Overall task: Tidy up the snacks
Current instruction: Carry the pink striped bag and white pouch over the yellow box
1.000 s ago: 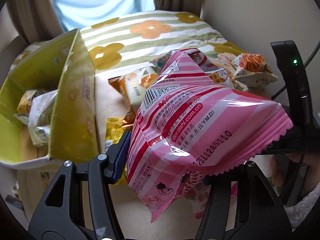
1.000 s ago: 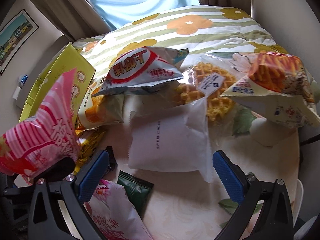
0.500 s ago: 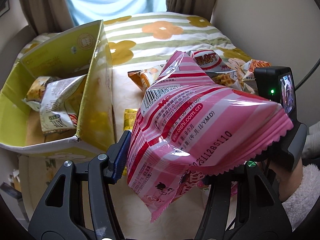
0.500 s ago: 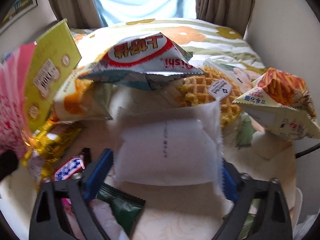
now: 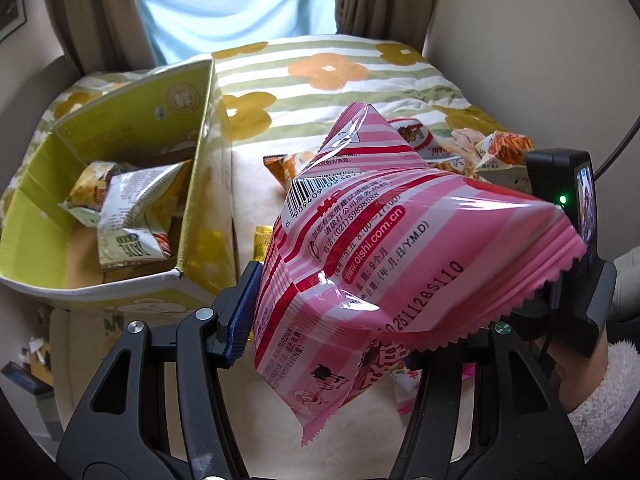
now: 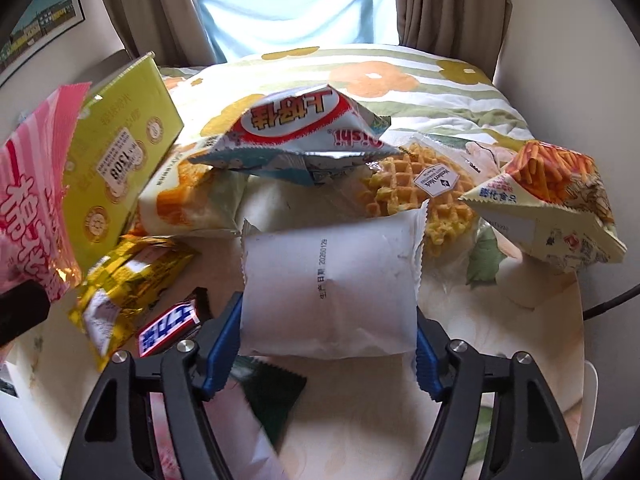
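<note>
The left gripper's (image 5: 340, 312) blue-padded fingers (image 5: 240, 308) pinch a puffy pink-and-white striped plastic snack bag (image 5: 384, 248), held above the table just right of the open yellow-green cardboard box (image 5: 120, 292). The right gripper's (image 6: 326, 344) fingers (image 6: 222, 344) press both sides of a plain white pillow-shaped packet (image 6: 332, 288), among scattered snacks.

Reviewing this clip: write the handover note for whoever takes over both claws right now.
Left claw: shut on the pink striped foil snack bag, held up beside the yellow-green cardboard box.
Right claw: closing around the plain white pillow packet; a firm grip cannot be confirmed.
Done: at least two packets lie in the box.
Left: box the pink bag and white packet, then the blue-and-red crisp bag, waffle pack, fries-print bag, gold foil packet and small dark bar.
</note>
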`<state>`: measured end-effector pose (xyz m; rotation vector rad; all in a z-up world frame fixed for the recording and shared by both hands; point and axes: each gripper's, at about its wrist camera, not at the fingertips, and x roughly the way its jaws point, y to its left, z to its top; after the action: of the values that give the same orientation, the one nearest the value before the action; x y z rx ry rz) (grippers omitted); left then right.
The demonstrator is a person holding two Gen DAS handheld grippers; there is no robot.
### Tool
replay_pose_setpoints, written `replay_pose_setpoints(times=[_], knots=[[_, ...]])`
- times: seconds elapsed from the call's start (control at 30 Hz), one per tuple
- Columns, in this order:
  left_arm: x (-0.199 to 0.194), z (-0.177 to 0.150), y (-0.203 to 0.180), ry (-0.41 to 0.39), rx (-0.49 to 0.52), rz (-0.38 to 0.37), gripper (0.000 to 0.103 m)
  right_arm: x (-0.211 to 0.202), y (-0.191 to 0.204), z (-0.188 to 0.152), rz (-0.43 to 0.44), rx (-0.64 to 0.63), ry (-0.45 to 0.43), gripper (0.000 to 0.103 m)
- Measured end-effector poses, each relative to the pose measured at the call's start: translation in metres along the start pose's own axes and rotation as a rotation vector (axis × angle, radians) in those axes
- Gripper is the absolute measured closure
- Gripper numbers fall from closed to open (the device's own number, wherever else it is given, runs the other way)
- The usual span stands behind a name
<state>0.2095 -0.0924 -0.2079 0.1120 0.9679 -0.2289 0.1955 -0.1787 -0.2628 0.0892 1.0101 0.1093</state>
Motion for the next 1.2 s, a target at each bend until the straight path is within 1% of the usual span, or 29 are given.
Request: replay_pose_setpoints(times=[0.2,0.3,0.4,0.47,0.57,0.63,0.73,0.83,0.93,1.03,1.2], knots=[[-0.032,0.009,-0.005,-0.057,-0.026,-0.006,0.050,-0.037,0.000,0.003,0.029,-0.006,-0.029,0.034],[-0.053,0.017,-0.004,-0.106,-0.050,0.002,0.050,-0.062,0.002,0.012,0.041,-0.028,-0.058,0.034],[-0.071,0.026,0.001,-0.151,-0.072,0.026,0.050,-0.087,0.007,0.025,0.059,-0.054,-0.094,0.034],[-0.082,0.033,0.011,-0.182,-0.099,0.031,0.050,-0.102,0.013,0.034,0.072,-0.070,-0.120,0.034],[-0.097,0.044,0.031,-0.228,-0.119,0.061,0.050,-0.120,0.029,0.051,0.085,-0.104,-0.163,0.034],[-0.105,0.050,0.051,-0.251,-0.137,0.075,0.050,-0.129,0.041,0.061,0.096,-0.118,-0.186,0.034],[-0.114,0.057,0.084,-0.280,-0.157,0.105,0.050,-0.138,0.069,0.080,0.129,-0.140,-0.217,0.034],[-0.116,0.065,0.127,-0.281,-0.179,0.140,0.050,-0.136,0.103,0.100,0.152,-0.163,-0.238,0.034],[-0.112,0.069,0.168,-0.263,-0.185,0.180,0.050,-0.127,0.139,0.119,0.204,-0.160,-0.240,0.034],[-0.098,0.071,0.210,-0.223,-0.191,0.202,0.050,-0.112,0.174,0.135,0.247,-0.155,-0.237,0.034],[-0.067,0.067,0.263,-0.134,-0.166,0.204,0.050,-0.085,0.223,0.151,0.269,-0.155,-0.216,0.034]])
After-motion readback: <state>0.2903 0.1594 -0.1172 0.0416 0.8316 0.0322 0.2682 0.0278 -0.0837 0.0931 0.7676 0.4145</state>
